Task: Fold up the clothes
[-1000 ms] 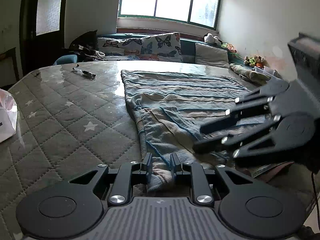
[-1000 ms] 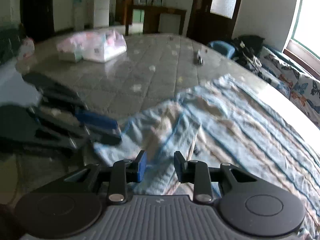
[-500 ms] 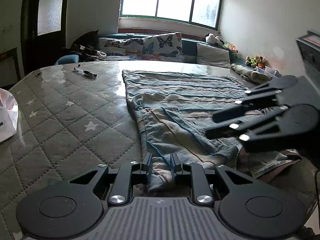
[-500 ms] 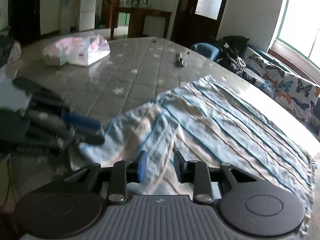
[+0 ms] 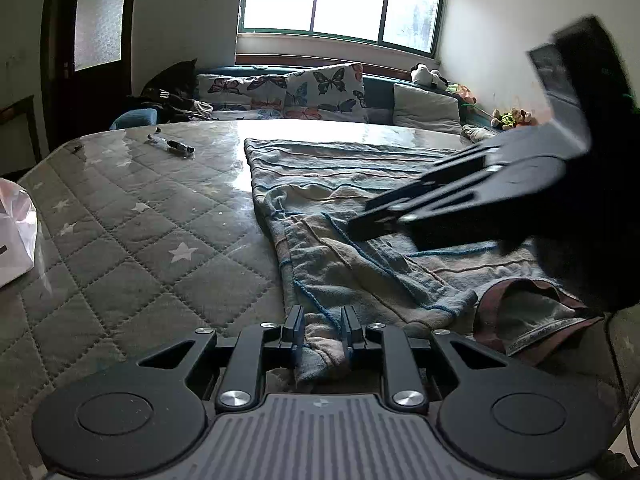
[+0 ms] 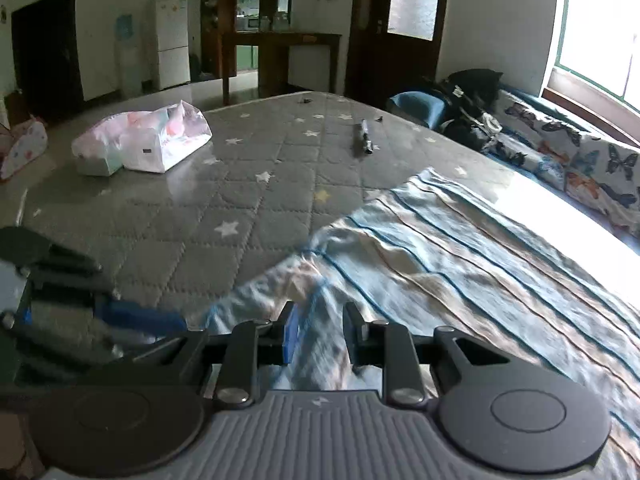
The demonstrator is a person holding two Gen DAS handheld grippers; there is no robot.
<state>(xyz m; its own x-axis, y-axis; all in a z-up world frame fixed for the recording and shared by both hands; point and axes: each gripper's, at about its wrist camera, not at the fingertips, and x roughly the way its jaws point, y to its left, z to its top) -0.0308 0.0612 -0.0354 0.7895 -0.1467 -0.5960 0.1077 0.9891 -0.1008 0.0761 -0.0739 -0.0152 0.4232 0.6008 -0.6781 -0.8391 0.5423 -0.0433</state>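
A blue and beige striped garment [image 5: 352, 208] lies spread on the grey quilted mattress [image 5: 132, 236]. It also shows in the right wrist view [image 6: 480, 256]. My left gripper [image 5: 322, 330] is shut on the garment's near corner at the mattress edge. My right gripper [image 6: 320, 334] has a fold of the same cloth between its fingers and hovers over the garment's middle. It shows as a dark blurred shape in the left wrist view [image 5: 480, 200]. The left gripper shows at the left of the right wrist view [image 6: 100, 312].
A plastic bag of tissue packs [image 6: 144, 142] lies on the far side of the mattress. A small dark pen-like item [image 5: 172, 146] lies near the top edge. A maroon-lined garment part [image 5: 532, 316] is bunched at the near right. Butterfly cushions [image 5: 288, 92] line the sofa beyond.
My right gripper has risen and moved away over the garment, drawing cloth with it. My left gripper has stayed put, holding the near corner.
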